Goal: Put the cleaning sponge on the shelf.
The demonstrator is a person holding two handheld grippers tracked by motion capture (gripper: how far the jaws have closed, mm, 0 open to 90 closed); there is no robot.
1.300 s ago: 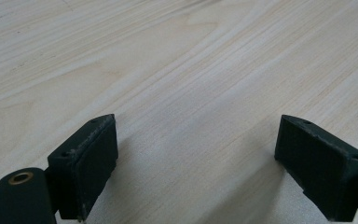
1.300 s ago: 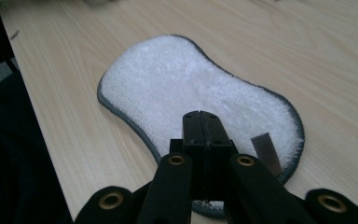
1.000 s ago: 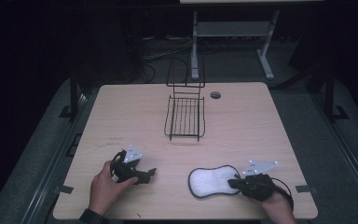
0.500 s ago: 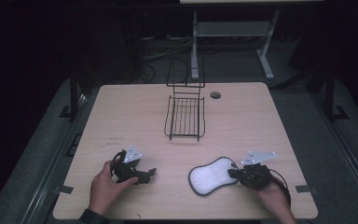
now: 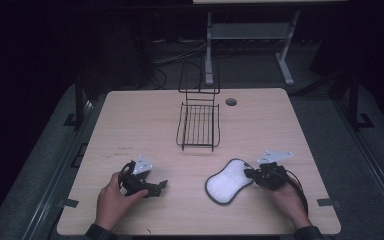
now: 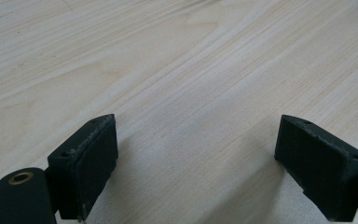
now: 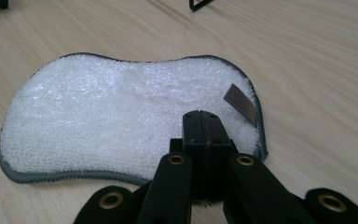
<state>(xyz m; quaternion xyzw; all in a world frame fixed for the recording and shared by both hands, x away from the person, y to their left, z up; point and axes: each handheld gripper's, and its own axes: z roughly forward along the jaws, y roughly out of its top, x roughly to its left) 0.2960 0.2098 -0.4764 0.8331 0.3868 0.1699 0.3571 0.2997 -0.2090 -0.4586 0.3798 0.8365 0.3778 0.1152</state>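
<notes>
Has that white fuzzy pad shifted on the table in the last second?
Yes. The white pad slid slightly rightward with the right gripper, toward the table's right edge; the wire basket stayed put.

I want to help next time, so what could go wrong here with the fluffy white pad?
The right gripper has its jaws shut over the white pad, apparently pinching no fabric, so the pad may slide or bunch instead of lifting. The wire rack looks narrow; the floppy pad could snag on it. The left gripper rests open, too far off to steady anything.
</notes>
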